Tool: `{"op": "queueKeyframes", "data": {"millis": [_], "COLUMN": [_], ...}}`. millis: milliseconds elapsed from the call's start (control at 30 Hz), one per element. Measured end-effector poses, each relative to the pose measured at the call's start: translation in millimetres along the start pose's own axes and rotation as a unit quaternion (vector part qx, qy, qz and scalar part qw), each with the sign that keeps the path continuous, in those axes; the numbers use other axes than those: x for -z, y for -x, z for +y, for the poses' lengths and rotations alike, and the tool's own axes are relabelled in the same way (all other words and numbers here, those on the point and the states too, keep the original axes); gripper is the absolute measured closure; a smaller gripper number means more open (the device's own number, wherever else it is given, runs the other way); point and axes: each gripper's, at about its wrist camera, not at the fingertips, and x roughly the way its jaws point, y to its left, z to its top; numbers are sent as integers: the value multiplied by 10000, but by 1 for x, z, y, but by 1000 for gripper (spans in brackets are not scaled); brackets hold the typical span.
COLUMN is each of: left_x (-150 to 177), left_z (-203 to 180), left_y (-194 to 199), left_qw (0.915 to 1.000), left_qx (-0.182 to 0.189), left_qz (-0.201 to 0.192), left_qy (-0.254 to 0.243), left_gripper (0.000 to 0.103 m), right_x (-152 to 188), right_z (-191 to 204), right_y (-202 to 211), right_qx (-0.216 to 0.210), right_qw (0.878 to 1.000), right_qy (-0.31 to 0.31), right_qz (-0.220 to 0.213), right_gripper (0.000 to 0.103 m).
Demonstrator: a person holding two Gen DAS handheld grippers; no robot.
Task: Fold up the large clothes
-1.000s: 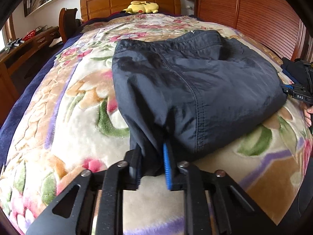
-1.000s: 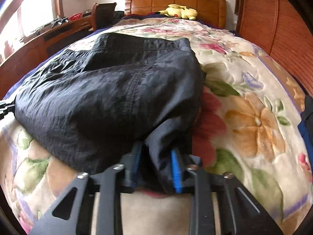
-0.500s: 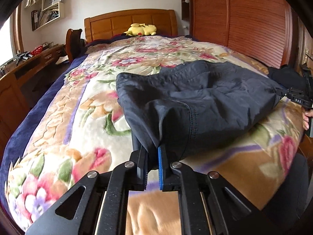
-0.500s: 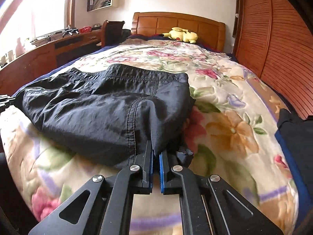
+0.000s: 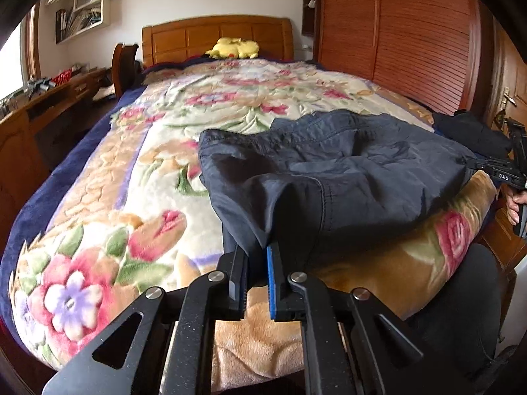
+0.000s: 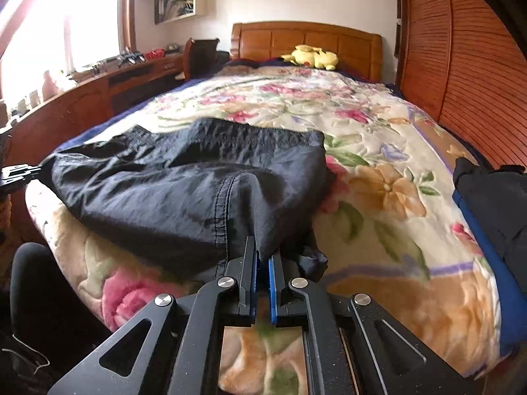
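Observation:
Dark navy trousers (image 5: 346,177) lie folded across the near end of the flowered blanket (image 5: 131,171). My left gripper (image 5: 257,256) is shut on their near left corner, the cloth pinched between the blue pads and pulled taut. In the right wrist view the same trousers (image 6: 184,191) stretch leftward, and my right gripper (image 6: 262,258) is shut on their near right corner beside a stitched seam. The right gripper (image 5: 494,169) also shows at the far right of the left wrist view, with a hand (image 5: 515,202) behind it. The left gripper's tip (image 6: 19,172) shows at the left edge of the right wrist view.
A yellow plush toy (image 5: 235,47) lies by the wooden headboard (image 5: 217,38). Another dark garment (image 6: 487,197) sits at the bed's right edge. A slatted wooden wardrobe (image 5: 411,33) stands on the right, a wooden desk (image 5: 39,105) on the left. A dark leg (image 5: 467,302) is close below.
Both grippers closed on the trousers' near corners, then drew back and rose, dragging the cloth towards the foot of the bed. More of the room shows now.

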Motion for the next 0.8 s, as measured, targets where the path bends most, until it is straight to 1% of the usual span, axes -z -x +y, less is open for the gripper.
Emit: {"op": "queueKeyframes", "data": {"millis": [67,100,167,233,267,300,333,367,400,433,600,700,800], "left_x": [-1,-1,-3,-8,-11,-12,-15,-19,-22,-26,-44,-50,-51], "left_z": [3,4,5,7,9,10,12,13,14,14,6,-3,-12], "left_y": [0,1,3,6,7,10,12,13,13,13,2,-10,-23], "left_qw": [9999,9999,9999,9997,9996,9994,9992,9991,9989,9987,9979,9977,9981], "left_qx": [32,22,-74,-156,-159,-158,-159,-157,-142,-125,-25,-14,-80], "left_qz": [22,16,-32,-133,-197,-264,-319,-354,-393,-439,-608,-643,-601], "left_qy": [110,139,123,95,111,138,164,181,202,219,238,213,132], "left_gripper": [90,86,80,66,61,58,56,53,37,24,21,21,21], "right_x": [-4,-6,-11,-16,-19,-22,-27,-30,-36,-43,-80,-105,-128], "right_z": [-1,-1,1,3,3,4,4,6,7,10,33,46,59], "right_y": [0,1,4,8,11,13,15,17,18,17,-8,-37,-67], "right_qx": [5,18,169,226,239,265,304,334,327,292,10,-223,-341], "right_qw": [10000,9999,9998,9997,9996,9995,9992,9988,9985,9983,9963,9962,9952], "right_qy": [-65,-114,-62,32,57,83,125,161,196,228,582,653,803], "right_qz": [14,19,-21,-100,-137,-177,-231,-306,-384,-450,-627,-526,-447], "right_gripper": [97,91,84,79,75,67,63,54,49,48,48,48,48]}}
